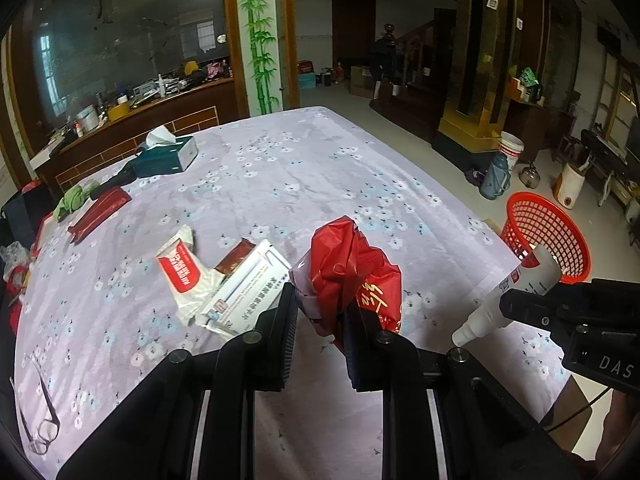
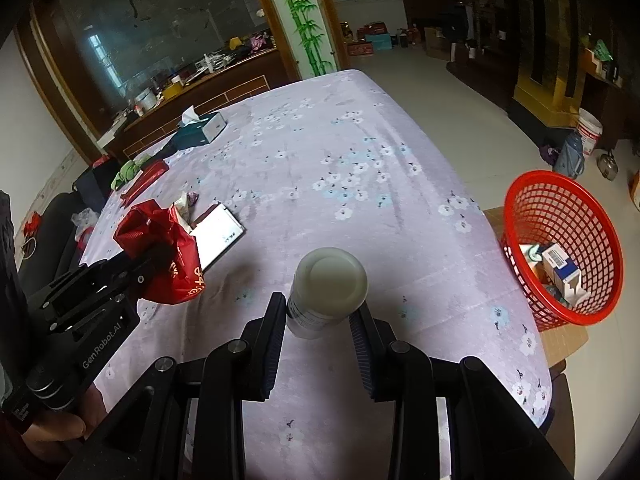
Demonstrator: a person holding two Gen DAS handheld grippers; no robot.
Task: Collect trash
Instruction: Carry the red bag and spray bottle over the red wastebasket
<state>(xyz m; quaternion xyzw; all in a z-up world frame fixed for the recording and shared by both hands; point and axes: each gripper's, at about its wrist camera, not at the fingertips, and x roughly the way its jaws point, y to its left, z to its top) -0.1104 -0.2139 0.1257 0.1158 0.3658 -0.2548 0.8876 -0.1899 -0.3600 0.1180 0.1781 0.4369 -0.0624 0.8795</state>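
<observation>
The red bag (image 1: pixel 352 268) is glossy, crinkled plastic. The bottle (image 2: pixel 326 292) looks smooth white plastic. The table (image 2: pixel 320 152) wears matt floral cloth; the basket (image 2: pixel 560 236) is shiny red plastic mesh.

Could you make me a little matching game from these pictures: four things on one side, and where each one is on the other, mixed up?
Things:
1. red plastic bag
2. white bottle
3. small cartons
4. tissue box

Places:
A. inside the red basket
B. held in the right gripper
C. on the far side of the flowered tablecloth
D. held in the left gripper

Pairs: 1-D, 2-B, 3-A, 4-C
</observation>
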